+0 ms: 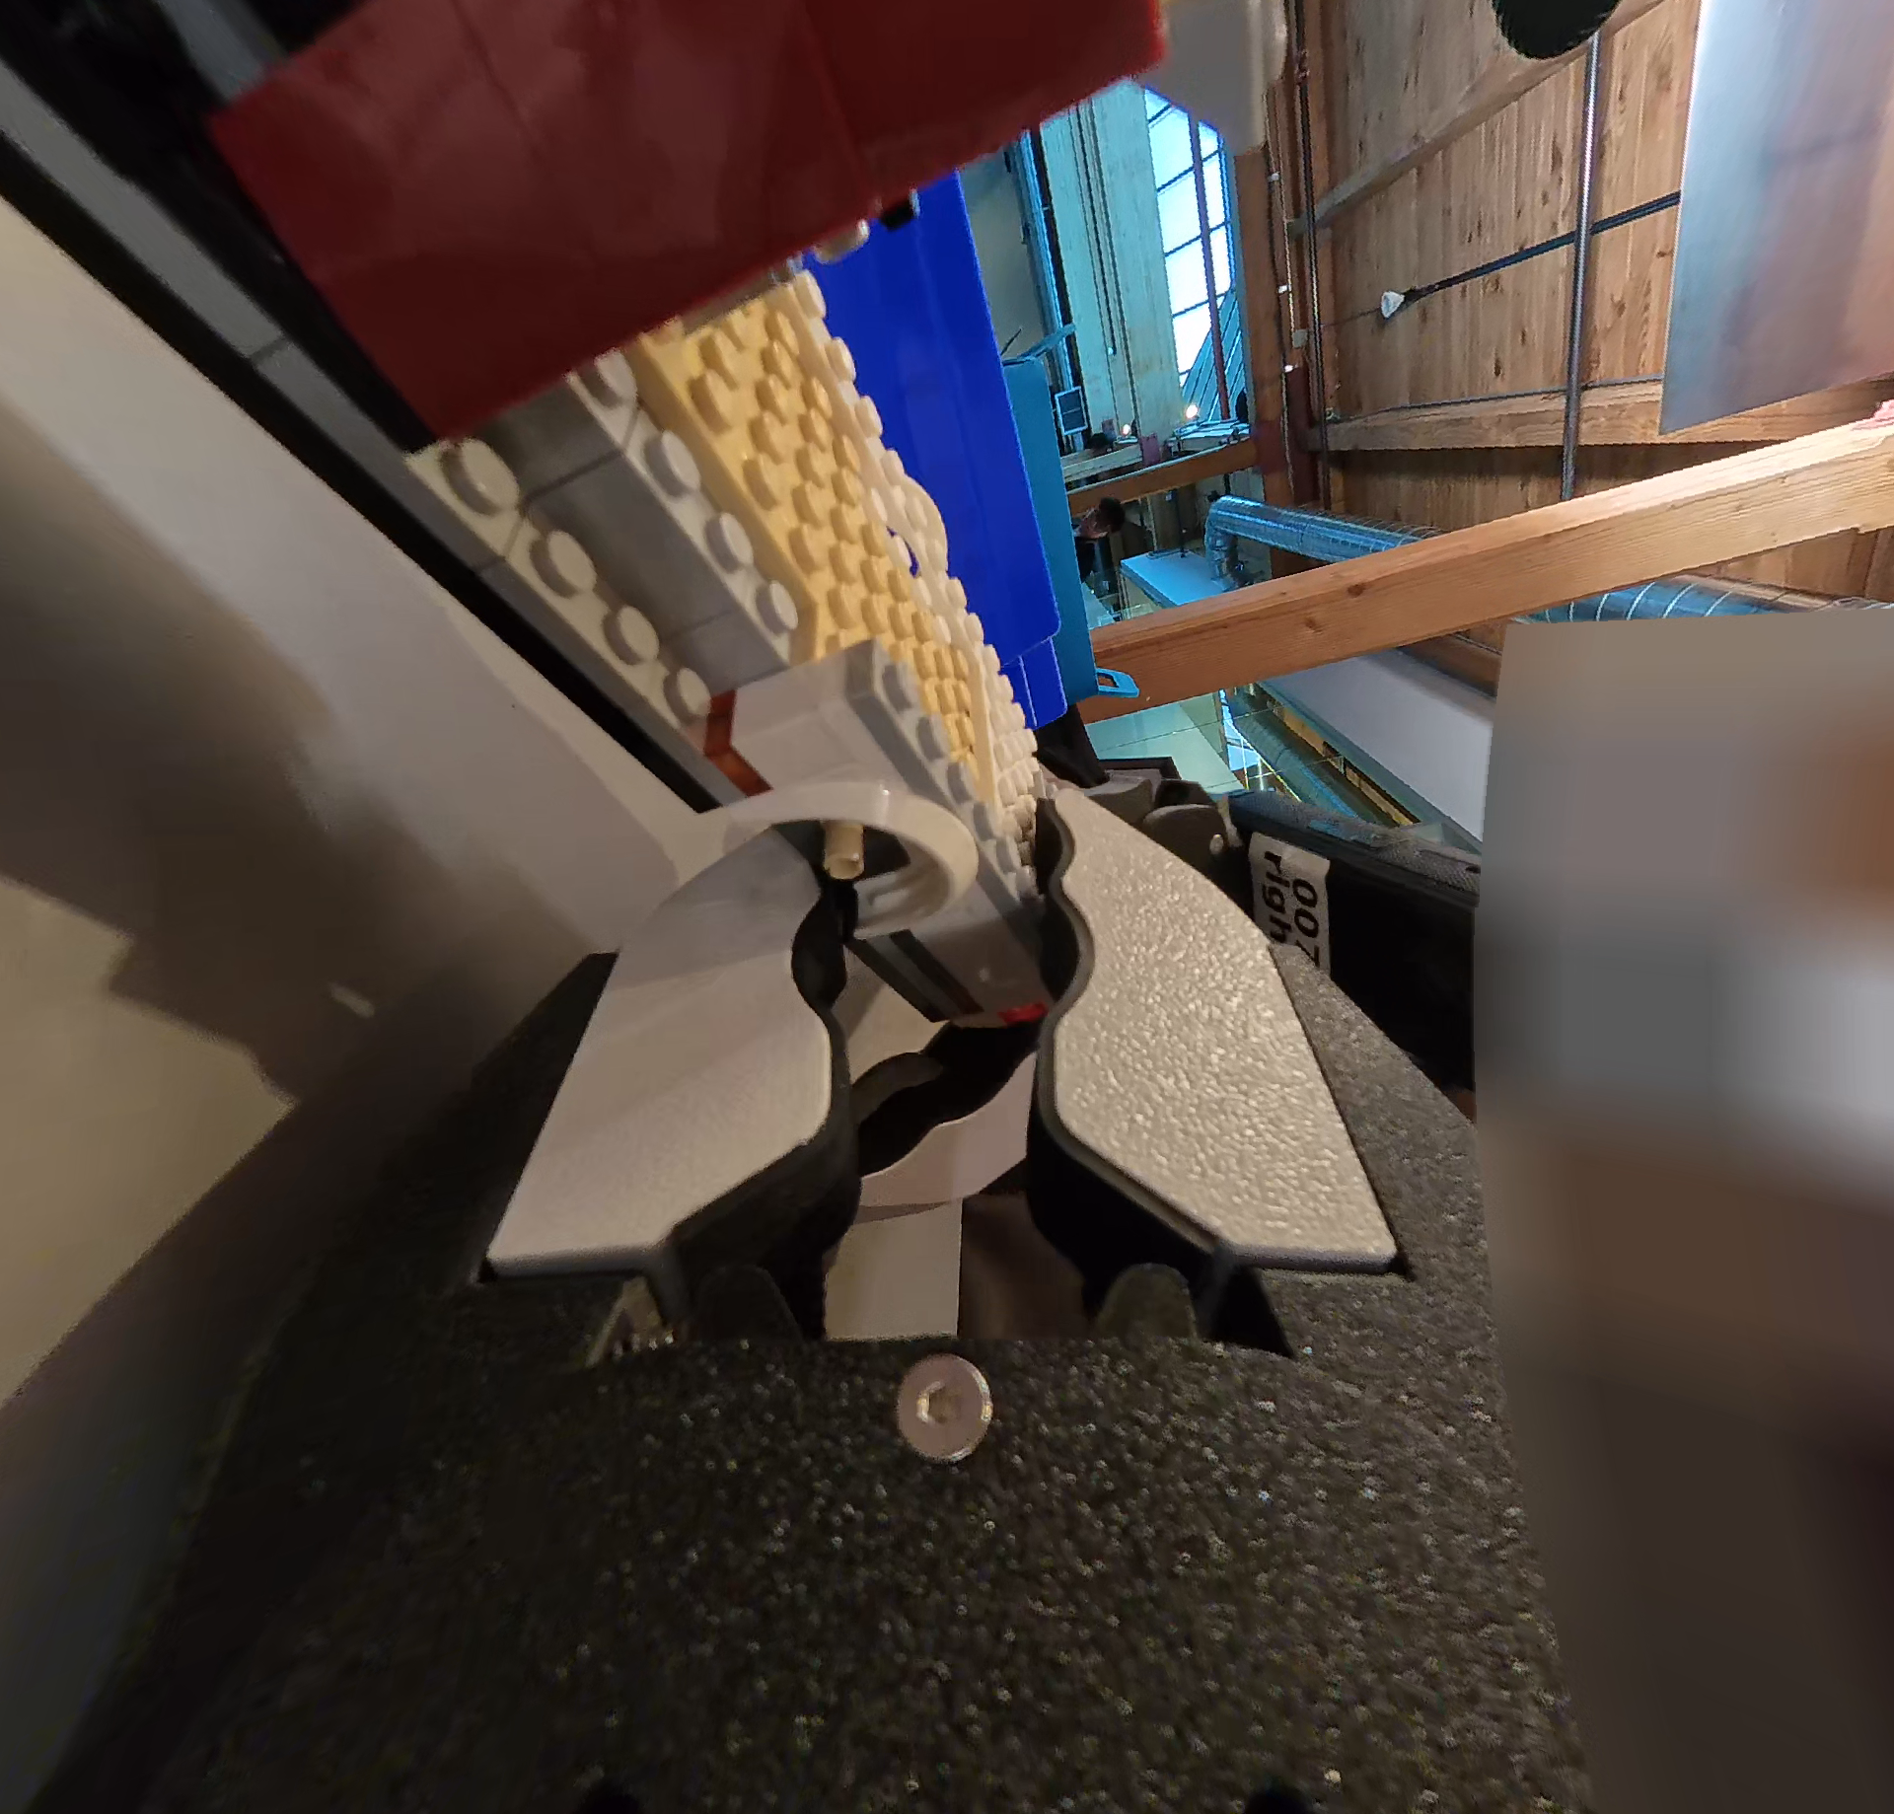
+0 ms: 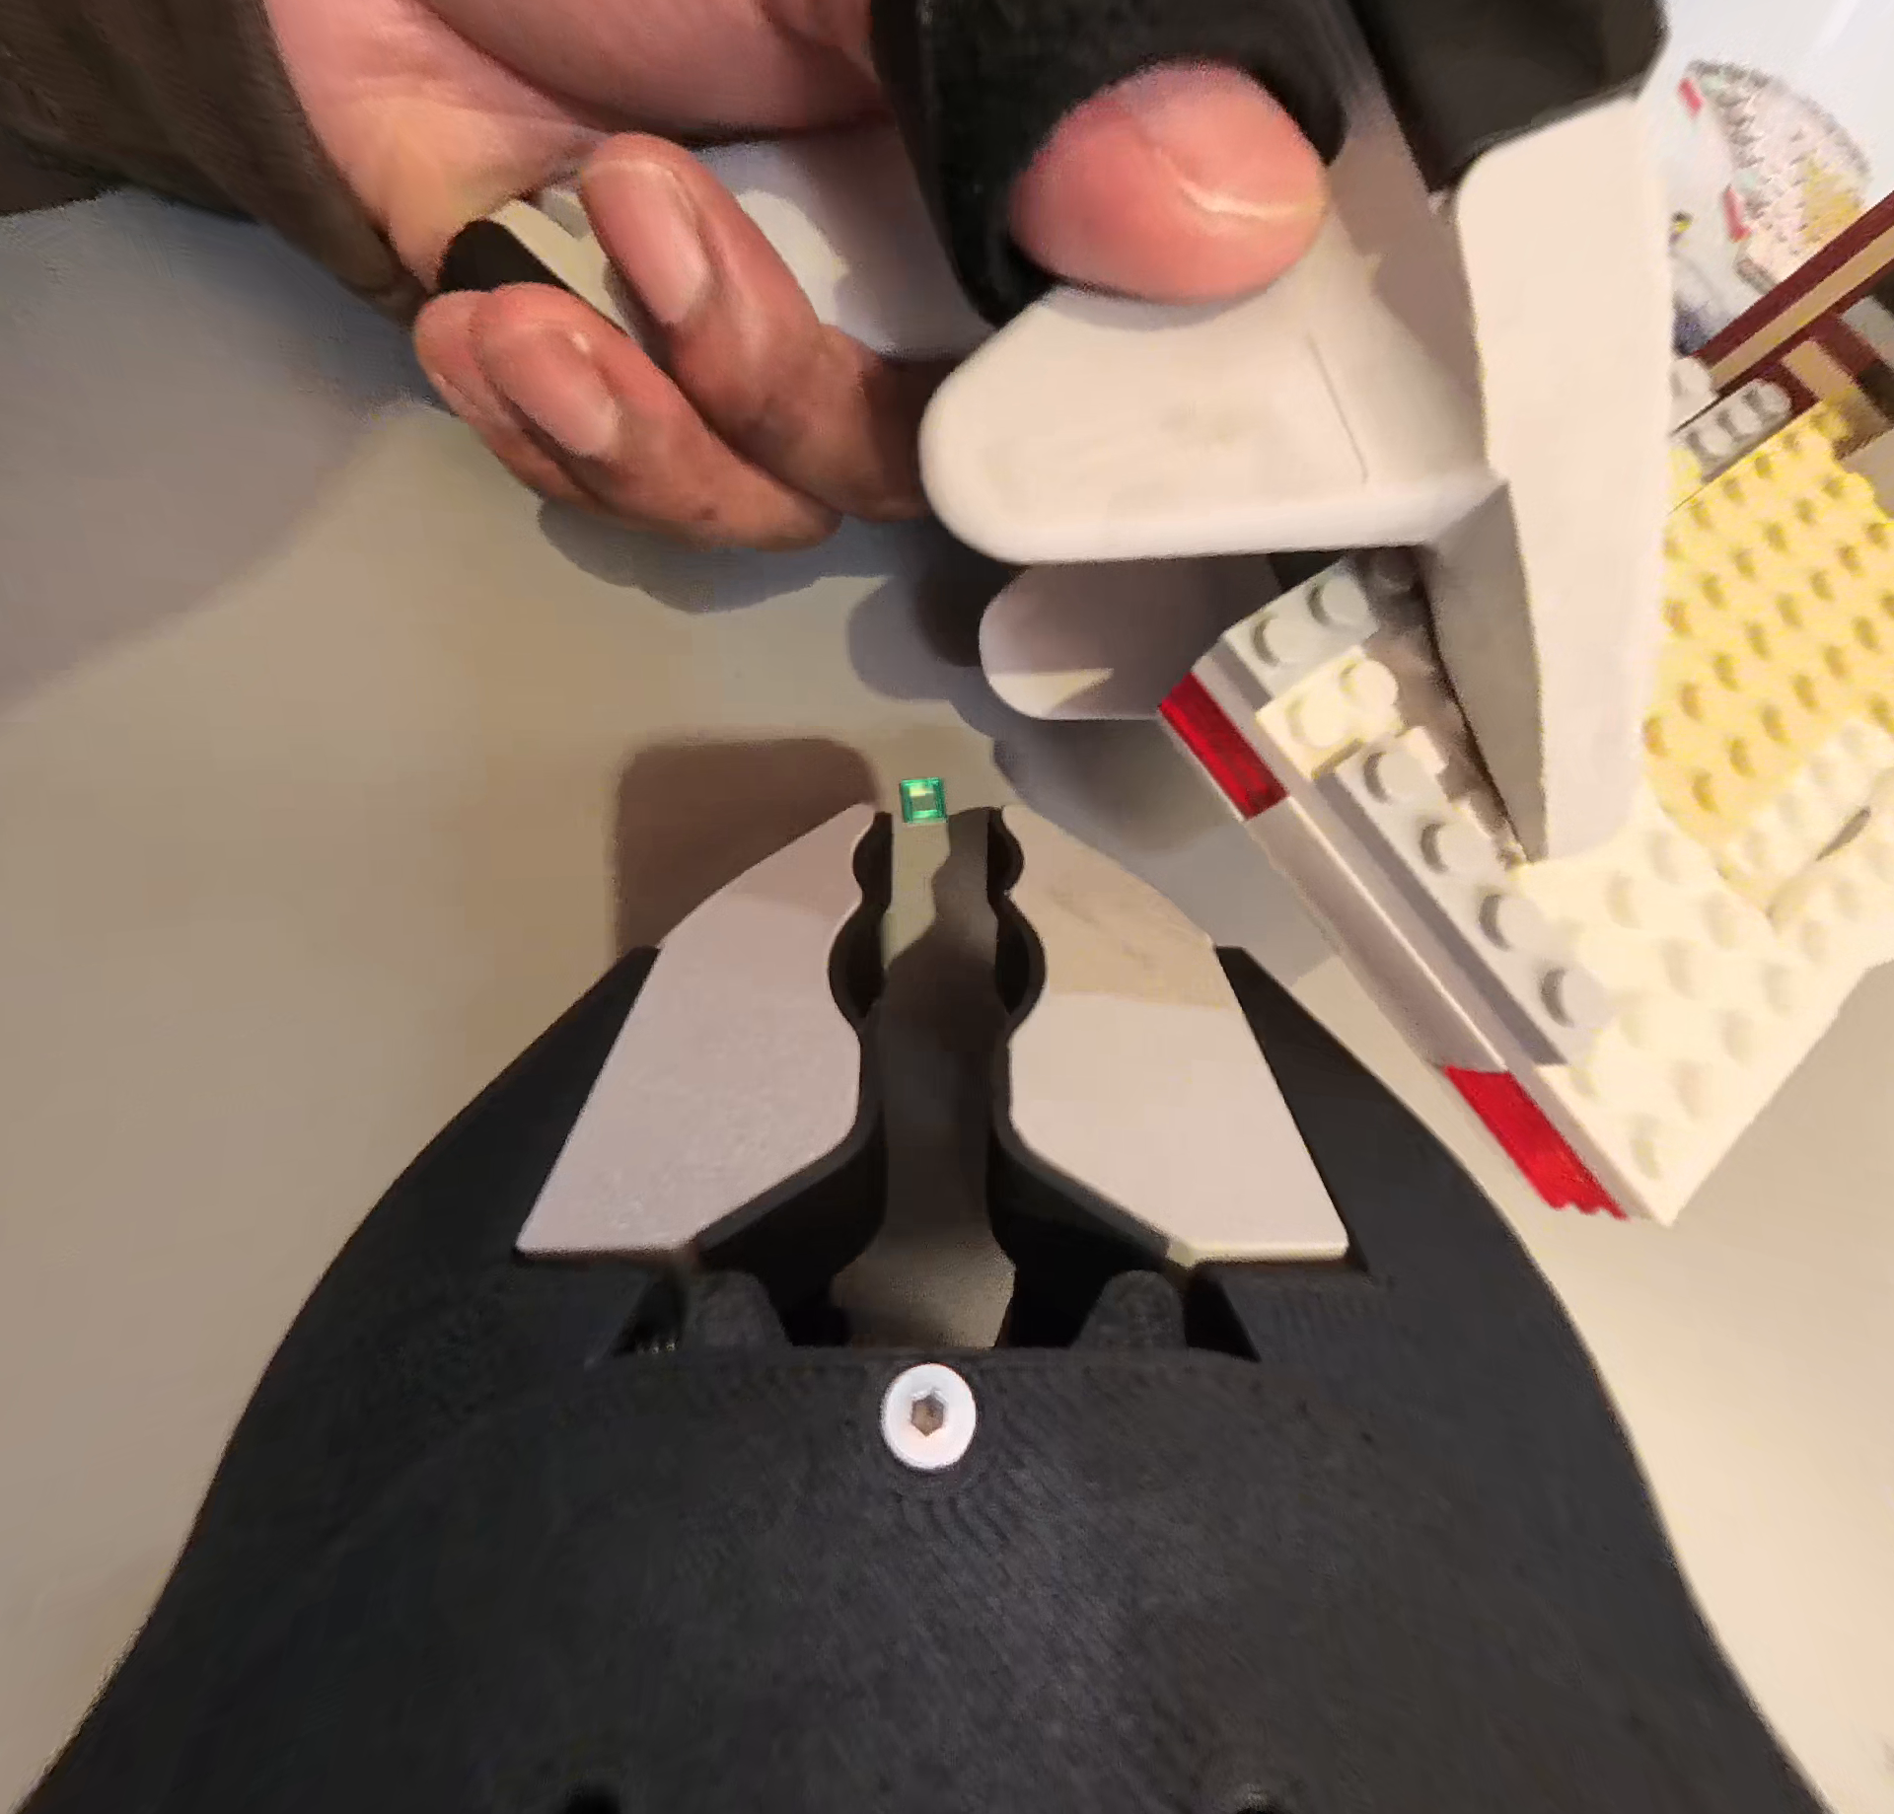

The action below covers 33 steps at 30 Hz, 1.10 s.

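In the left wrist view my left gripper (image 1: 933,873) is shut on the grey edge of a brick-built model (image 1: 820,453) made of tan, white and grey studded plates, and holds it tilted. A white ring piece (image 1: 912,842) sits by the pads. The right wrist view shows the same model (image 2: 1640,945) with red trim, clamped between the left gripper's white fingers (image 2: 1179,453). My right gripper (image 2: 935,827) is open, low over the table (image 2: 307,740). A tiny clear green tile (image 2: 922,804) lies on the table just beyond its fingertips, and neither pad touches it.
A hand (image 2: 666,381) holds the left gripper's handle above the table. A blurred red block (image 1: 666,125) fills the top of the left wrist view, with blue bins (image 1: 922,381) and a wooden beam (image 1: 1486,566) behind. The right gripper's black body (image 1: 1363,904) shows there too. There is about 8 centimeters between the tips of the two grippers.
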Available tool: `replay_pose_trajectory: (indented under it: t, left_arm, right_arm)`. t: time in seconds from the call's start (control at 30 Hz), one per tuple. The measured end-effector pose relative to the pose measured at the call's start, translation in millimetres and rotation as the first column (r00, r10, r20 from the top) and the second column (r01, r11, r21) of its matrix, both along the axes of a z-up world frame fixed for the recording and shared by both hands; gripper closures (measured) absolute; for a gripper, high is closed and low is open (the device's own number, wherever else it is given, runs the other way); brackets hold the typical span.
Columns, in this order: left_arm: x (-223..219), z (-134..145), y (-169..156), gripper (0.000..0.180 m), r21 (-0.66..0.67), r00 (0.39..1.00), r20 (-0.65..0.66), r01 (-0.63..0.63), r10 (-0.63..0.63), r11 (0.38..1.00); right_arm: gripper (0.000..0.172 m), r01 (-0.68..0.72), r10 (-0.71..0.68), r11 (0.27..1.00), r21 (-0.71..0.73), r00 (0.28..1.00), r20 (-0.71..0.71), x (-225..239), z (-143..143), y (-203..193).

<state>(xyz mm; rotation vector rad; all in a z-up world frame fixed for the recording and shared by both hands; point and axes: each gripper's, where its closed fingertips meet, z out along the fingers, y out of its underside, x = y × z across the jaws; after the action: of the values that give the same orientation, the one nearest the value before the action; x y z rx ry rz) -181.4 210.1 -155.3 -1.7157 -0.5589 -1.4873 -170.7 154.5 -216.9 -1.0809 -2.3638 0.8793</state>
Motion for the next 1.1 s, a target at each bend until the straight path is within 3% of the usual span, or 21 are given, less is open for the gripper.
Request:
replay_pose_trajectory:
  t: [0.63,1.1]
  left_arm:
    - [-5.0,2.3,-1.0,0.145,0.003,1.000,0.008,-0.014,0.014,1.000]
    - [-6.3,-2.4,0.0,0.145,-0.012,1.000,0.011,-0.016,0.016,1.000]
  right_arm:
    - [0.164,-0.035,0.035,0.999,0.011,0.999,0.015,-0.9,-4.3,-1.1]
    - [0.162,-0.009,0.012,1.000,0.024,0.995,-0.100,8.8,22.0,13.7]
